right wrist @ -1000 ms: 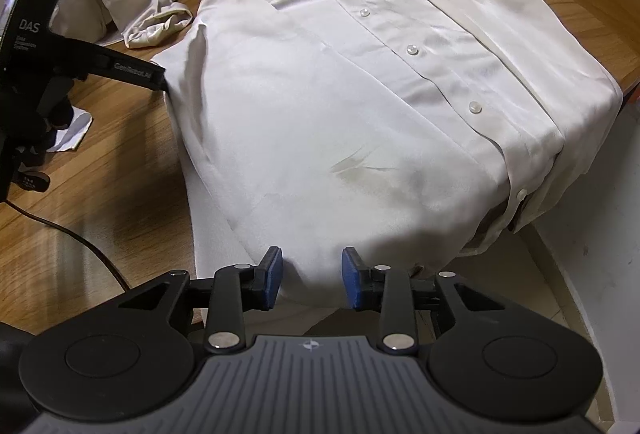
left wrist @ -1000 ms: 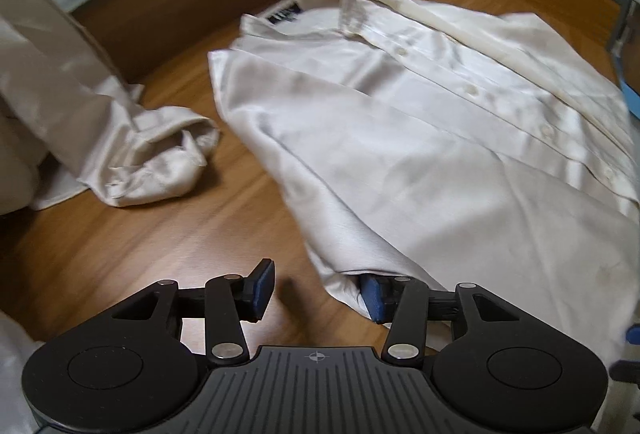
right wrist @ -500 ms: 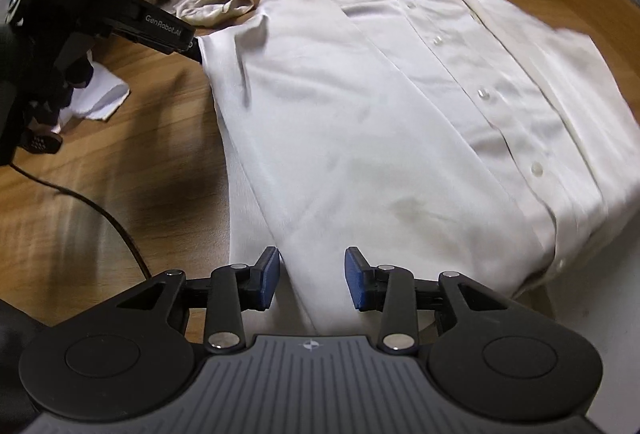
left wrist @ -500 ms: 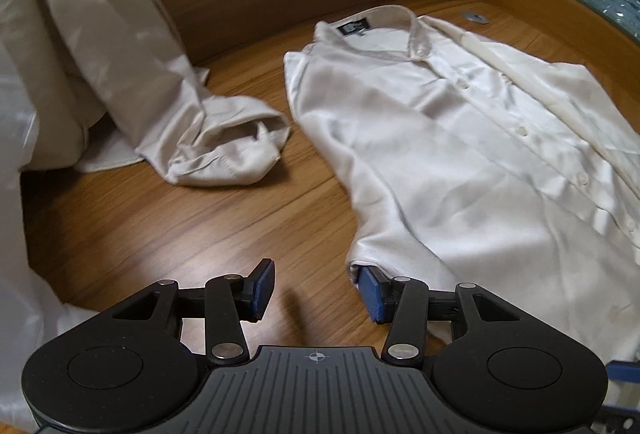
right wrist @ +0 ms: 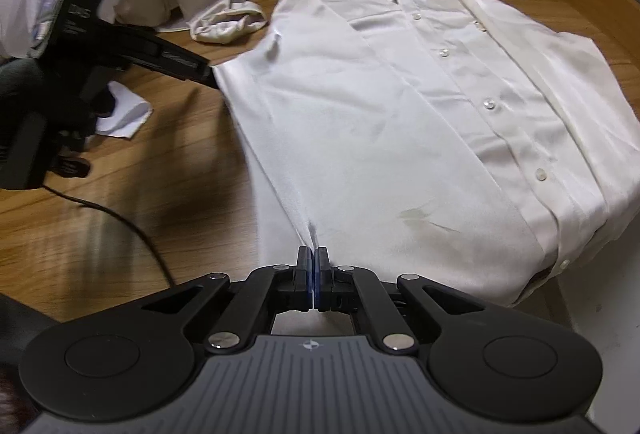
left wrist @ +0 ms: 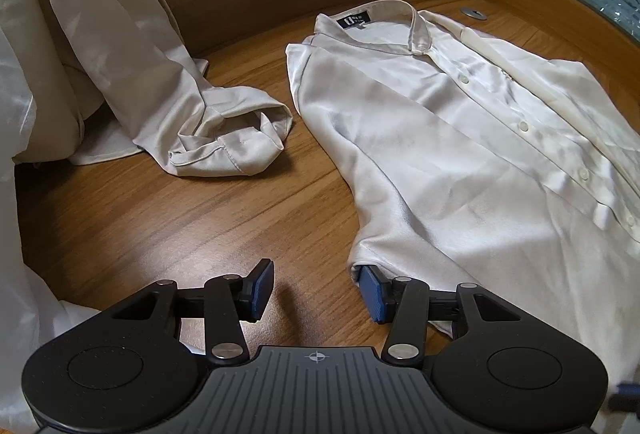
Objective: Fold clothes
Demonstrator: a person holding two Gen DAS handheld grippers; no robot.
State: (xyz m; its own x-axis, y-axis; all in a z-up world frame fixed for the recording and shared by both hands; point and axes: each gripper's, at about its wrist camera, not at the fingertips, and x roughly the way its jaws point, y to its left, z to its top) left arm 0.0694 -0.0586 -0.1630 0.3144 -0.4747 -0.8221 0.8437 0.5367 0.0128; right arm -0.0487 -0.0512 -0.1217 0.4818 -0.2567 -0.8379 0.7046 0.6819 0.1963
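Observation:
A cream button-up shirt [left wrist: 460, 154] lies face up on the wooden table [left wrist: 160, 226], collar at the far end, its left side folded inward. My left gripper [left wrist: 316, 290] is open at the shirt's left edge: its right finger [left wrist: 372, 298] is tucked under the fold and its left finger [left wrist: 260, 286] is over bare wood. In the right wrist view the left gripper [right wrist: 210, 74] reaches the shirt [right wrist: 380, 94] from the left. My right gripper [right wrist: 313, 266] is shut on the shirt's near hem, and the cloth puckers at its pads.
A heap of other cream garments [left wrist: 100, 54] lies at the left, with a sleeve cuff [left wrist: 236, 150] reaching toward the shirt. A white cloth scrap [right wrist: 128, 114] and a black cable [right wrist: 132, 234] lie on the wood. The table's edge [right wrist: 560, 290] runs under the shirt's right corner.
My right gripper has closed on the shirt's hem; before, its jaws stood apart over it. The left gripper drew back along the shirt's edge, so the collar now shows.

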